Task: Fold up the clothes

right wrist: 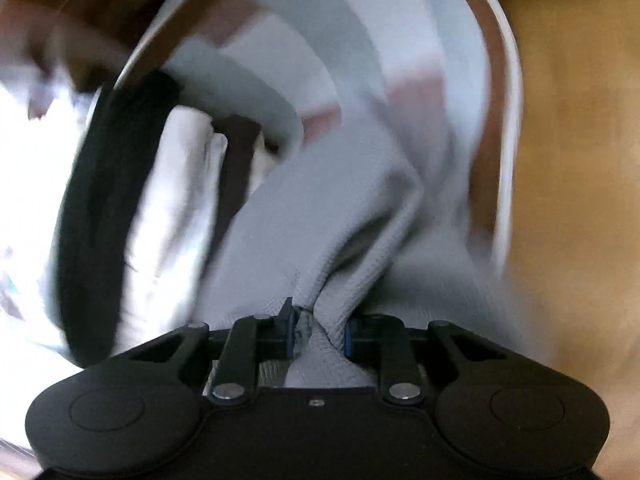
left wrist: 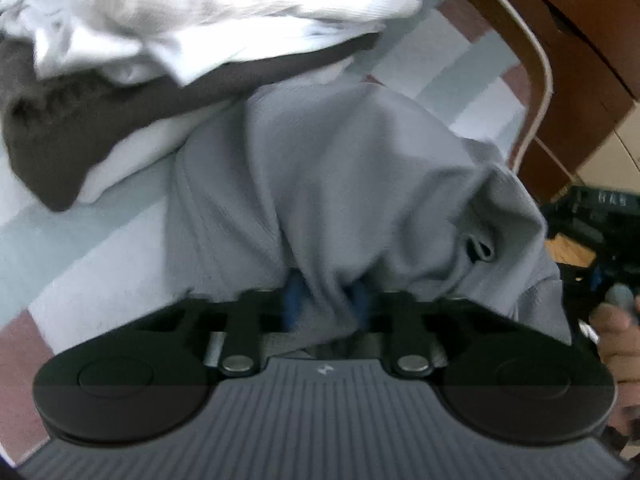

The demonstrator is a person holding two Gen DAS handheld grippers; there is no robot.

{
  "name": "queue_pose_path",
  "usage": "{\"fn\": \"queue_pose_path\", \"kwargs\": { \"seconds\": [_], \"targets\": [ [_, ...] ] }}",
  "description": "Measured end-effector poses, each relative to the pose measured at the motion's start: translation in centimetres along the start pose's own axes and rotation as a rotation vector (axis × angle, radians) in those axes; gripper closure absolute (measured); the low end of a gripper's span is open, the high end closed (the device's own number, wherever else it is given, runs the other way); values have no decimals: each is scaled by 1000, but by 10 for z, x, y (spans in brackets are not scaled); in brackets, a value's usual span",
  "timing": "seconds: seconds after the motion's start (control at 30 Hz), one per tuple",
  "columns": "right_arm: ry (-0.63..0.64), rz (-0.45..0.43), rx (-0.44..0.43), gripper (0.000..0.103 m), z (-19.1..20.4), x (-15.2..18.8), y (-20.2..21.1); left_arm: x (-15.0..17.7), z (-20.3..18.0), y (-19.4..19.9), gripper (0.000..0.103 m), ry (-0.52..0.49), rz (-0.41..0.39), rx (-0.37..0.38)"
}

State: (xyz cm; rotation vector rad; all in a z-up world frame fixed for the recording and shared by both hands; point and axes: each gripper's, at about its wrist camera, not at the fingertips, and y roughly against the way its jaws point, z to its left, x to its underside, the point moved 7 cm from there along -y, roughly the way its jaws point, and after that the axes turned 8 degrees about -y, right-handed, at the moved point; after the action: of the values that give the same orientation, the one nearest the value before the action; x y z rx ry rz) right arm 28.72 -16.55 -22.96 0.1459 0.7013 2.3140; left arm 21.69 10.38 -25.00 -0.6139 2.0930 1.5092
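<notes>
A grey garment (left wrist: 340,184) hangs bunched in front of the left wrist camera, and my left gripper (left wrist: 326,300) is shut on a fold of it. The blue pads (left wrist: 292,296) are half buried in the cloth. In the right wrist view the same grey garment (right wrist: 320,216) stretches away from my right gripper (right wrist: 320,332), which is shut on another gathered part of it. That view is blurred by motion. The garment trails down onto a surface with a pale blue, white and brown checked cover (left wrist: 80,248).
A stack of white clothes (left wrist: 200,8) and dark clothes (left wrist: 60,128) lies at the upper left, seen as white cloth (right wrist: 172,184) and black cloth (right wrist: 100,200) in the right wrist view. A wooden edge (left wrist: 580,60) bounds the surface on the right. A hand (left wrist: 620,340) shows at the far right.
</notes>
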Motion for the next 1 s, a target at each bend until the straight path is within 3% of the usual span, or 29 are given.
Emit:
{"fn": "queue_pose_path", "kwargs": {
  "seconds": [0.1, 0.27, 0.37, 0.47, 0.6, 0.73, 0.87, 1.0],
  "targets": [
    [-219, 113, -169, 78, 2, 20, -1, -5, -10, 16, 95, -5, -28, 90],
    [-172, 167, -199, 79, 38, 59, 7, -10, -10, 67, 99, 19, -119, 150],
    [-120, 211, -242, 79, 69, 79, 21, -16, -17, 116, 100, -61, -167, 152],
    [-47, 304, -275, 79, 112, 104, 32, -24, -22, 182, 100, -198, -248, 78],
    [85, 367, -329, 79, 183, 141, 50, -35, -2, 261, 100, -83, -360, 69],
    [166, 494, -424, 79, 256, 191, 57, -39, 12, 344, 100, -56, -490, -13],
    [252, 624, -504, 79, 311, 244, 69, -29, 19, 424, 100, -56, -567, -120],
    [332, 716, -577, 79, 348, 296, 81, -11, 11, 495, 100, -100, -613, -308]
  ]
}}
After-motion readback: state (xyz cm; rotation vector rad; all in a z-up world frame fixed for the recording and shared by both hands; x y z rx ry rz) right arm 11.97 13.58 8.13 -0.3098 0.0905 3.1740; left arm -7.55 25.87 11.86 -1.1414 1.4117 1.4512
